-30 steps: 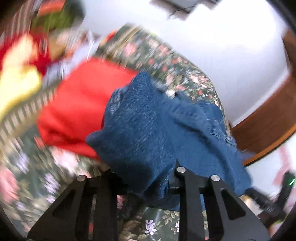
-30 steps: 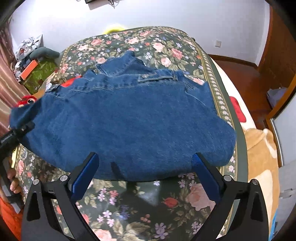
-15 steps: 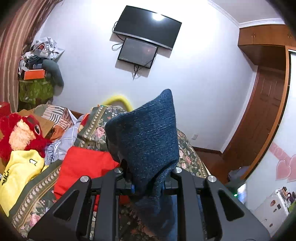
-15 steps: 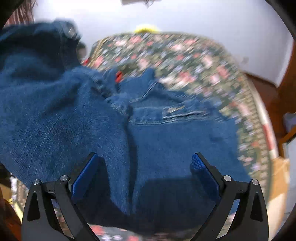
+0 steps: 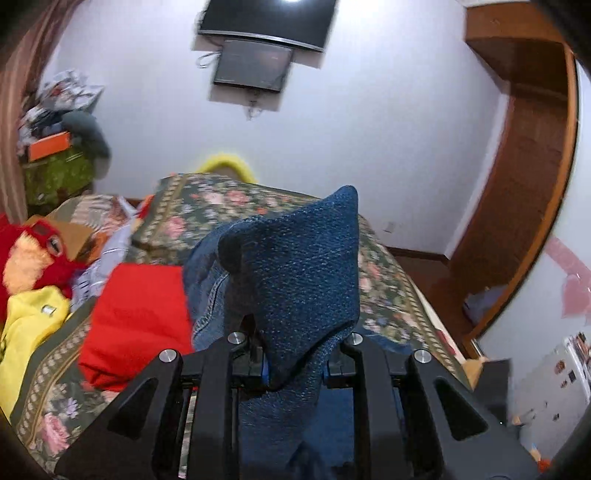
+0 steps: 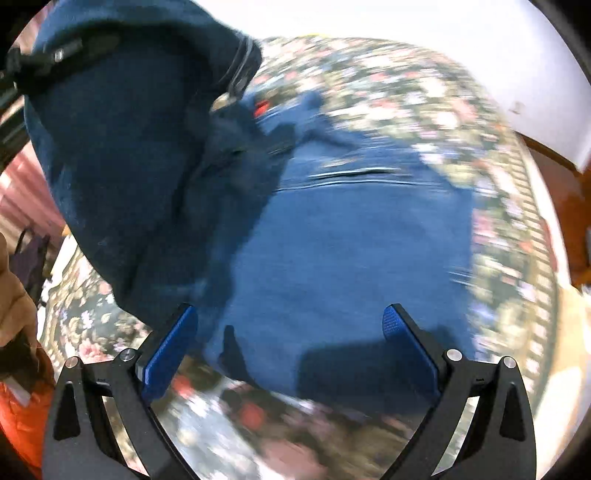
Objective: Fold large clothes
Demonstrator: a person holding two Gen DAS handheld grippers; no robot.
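One fold under way — the left gripper, clamped on the denim jacket, must carry its raised edge across toward the frame's right; the right gripper gapes empty.

Jacket on bed, cushion left

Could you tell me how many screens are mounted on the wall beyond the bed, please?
2: a large dark television at the top of the wall, partly cropped by the frame, and a smaller monitor directly below it. Nothing suggests more are hidden.
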